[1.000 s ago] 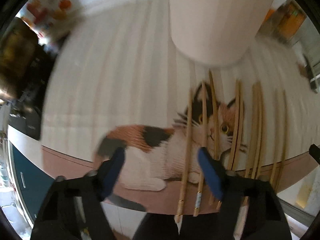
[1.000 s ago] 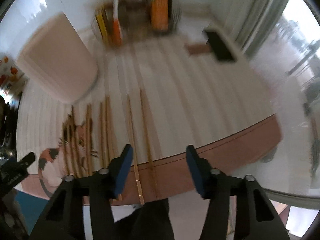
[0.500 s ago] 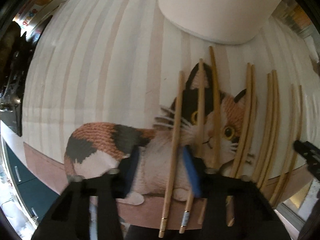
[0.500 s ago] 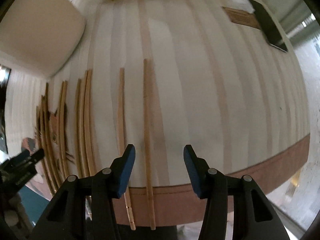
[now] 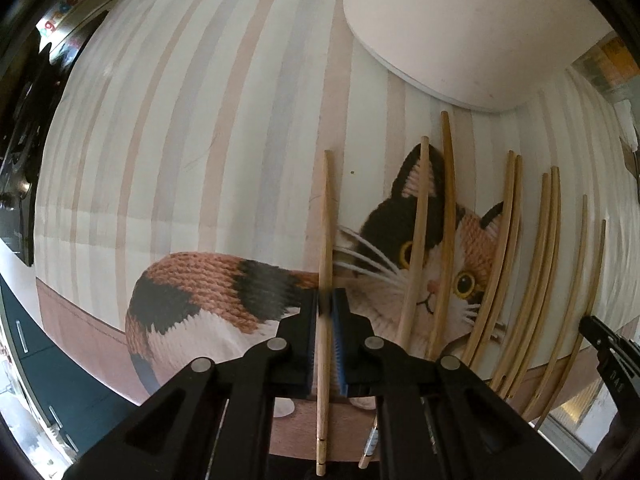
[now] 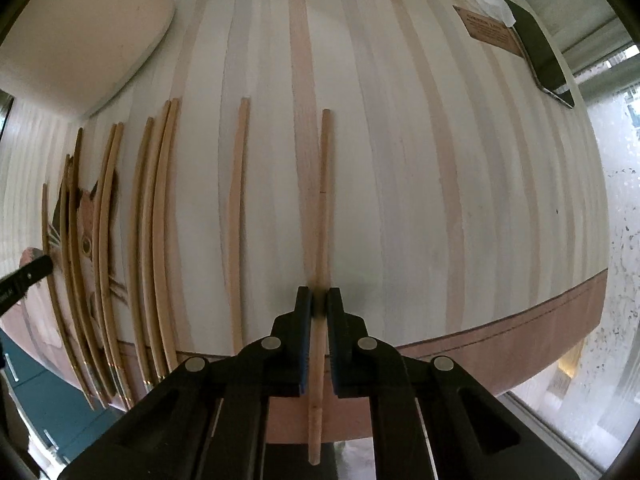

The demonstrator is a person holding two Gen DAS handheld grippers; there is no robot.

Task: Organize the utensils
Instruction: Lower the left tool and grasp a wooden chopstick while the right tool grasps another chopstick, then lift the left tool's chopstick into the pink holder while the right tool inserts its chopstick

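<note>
So your left claw (image 5: 325,300) is clamped on the leftmost chopstick (image 5: 326,216), which lies flat on the bench (image 5: 180,120) over the cat print (image 5: 224,292). Just right of it the other sticks (image 5: 508,248) sit in a row of loose pairs, with a pale tray (image 5: 460,28) beyond their tips. Your right claw (image 6: 319,300) is pinched shut on the rightmost stick (image 6: 323,184), out on plain stripes. Far right there's a phone (image 6: 540,56) near the edge.
</note>
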